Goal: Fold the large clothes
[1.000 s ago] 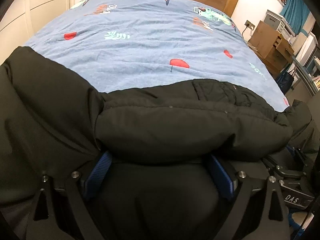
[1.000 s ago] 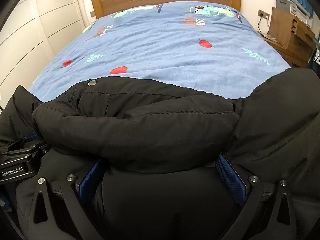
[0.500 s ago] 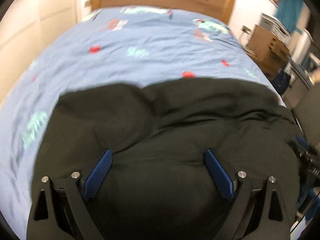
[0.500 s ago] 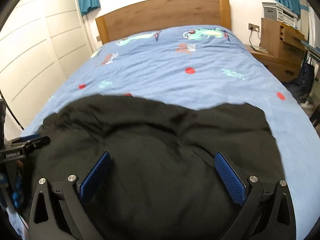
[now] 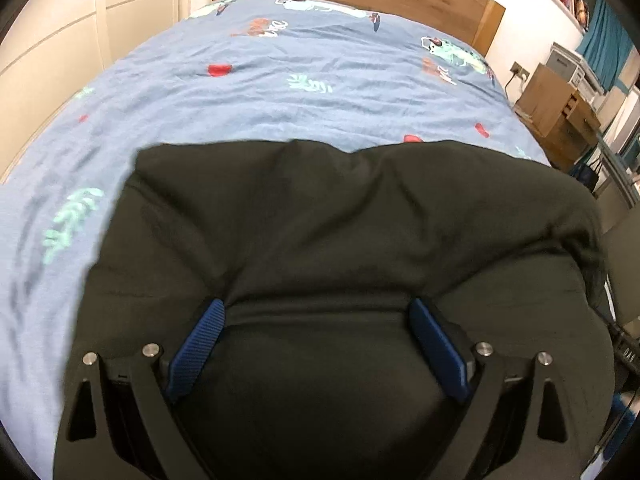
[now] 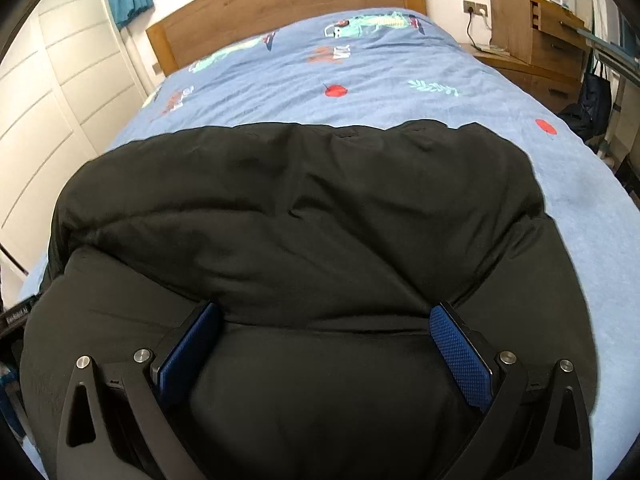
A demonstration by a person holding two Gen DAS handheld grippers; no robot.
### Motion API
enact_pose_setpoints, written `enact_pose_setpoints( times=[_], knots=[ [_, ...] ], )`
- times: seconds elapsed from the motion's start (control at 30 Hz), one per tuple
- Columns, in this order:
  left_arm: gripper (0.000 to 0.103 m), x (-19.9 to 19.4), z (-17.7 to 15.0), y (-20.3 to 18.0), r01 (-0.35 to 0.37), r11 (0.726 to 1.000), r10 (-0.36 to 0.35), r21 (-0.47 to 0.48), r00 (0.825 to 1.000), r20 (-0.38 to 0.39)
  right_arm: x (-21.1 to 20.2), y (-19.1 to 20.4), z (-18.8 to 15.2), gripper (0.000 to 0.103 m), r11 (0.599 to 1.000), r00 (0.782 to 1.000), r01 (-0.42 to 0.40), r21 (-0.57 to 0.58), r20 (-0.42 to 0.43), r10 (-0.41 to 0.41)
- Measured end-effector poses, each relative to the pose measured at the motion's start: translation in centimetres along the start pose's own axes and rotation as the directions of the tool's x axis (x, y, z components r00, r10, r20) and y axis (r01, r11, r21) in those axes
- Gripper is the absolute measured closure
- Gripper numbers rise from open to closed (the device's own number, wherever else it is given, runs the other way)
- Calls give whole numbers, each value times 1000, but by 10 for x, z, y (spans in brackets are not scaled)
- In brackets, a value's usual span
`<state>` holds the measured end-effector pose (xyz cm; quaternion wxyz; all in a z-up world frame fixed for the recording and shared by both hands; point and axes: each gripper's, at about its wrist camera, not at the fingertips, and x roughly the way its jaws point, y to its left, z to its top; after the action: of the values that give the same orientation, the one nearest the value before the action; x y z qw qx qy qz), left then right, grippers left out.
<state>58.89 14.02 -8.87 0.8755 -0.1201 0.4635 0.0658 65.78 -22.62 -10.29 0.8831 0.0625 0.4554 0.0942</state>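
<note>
Here's the black padded jacket [image 5: 340,216] lying bunched across the near end of the bed [image 5: 280,92], its far edge roughly halfway up the blue patterned cover. The left gripper [image 5: 316,320] has its blue pads spread wide, with a thick roll of the jacket's near edge lying between them, not squeezed. The right gripper [image 6: 326,320] is the same story, fingers wide apart over the near fold toward the right side of the bed. This looks like a puffy, soft, fairly bulky coat with a smooth shell, so it will likely spring back and slide. Best bet: bite deep on a seam or hem, taking both layers, near the outer corners.
</note>
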Motion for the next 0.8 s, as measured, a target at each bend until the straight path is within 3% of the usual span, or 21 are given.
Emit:
enact_pose_setpoints(
  times=[0.23, 0.43, 0.6, 0.73, 0.8],
  knots=[
    [9, -73, -23, 88, 132, 981, -120, -140, 989, 92, -67, -54, -26, 1, 998, 999, -5, 65, 45, 2],
    [9, -73, -62, 140, 209, 948, -206, -239, 978, 41, -69, -86, -70, 1, 991, 995, -62, 119, -69, 71],
    [9, -51, -86, 158, 300, 900, -317, -315, 948, -4, -55, -100, -91, 1, 959, 977, -155, 236, -105, 184],
    [8, -26, -99, 159, 349, 866, -389, -359, 920, -44, -33, -98, -101, 1, 915, 938, -263, 304, -139, 316],
    [8, -12, -107, 162, 395, 822, -448, -411, 893, -37, -24, -96, -105, 1, 893, 920, -308, 329, -138, 368]
  ],
)
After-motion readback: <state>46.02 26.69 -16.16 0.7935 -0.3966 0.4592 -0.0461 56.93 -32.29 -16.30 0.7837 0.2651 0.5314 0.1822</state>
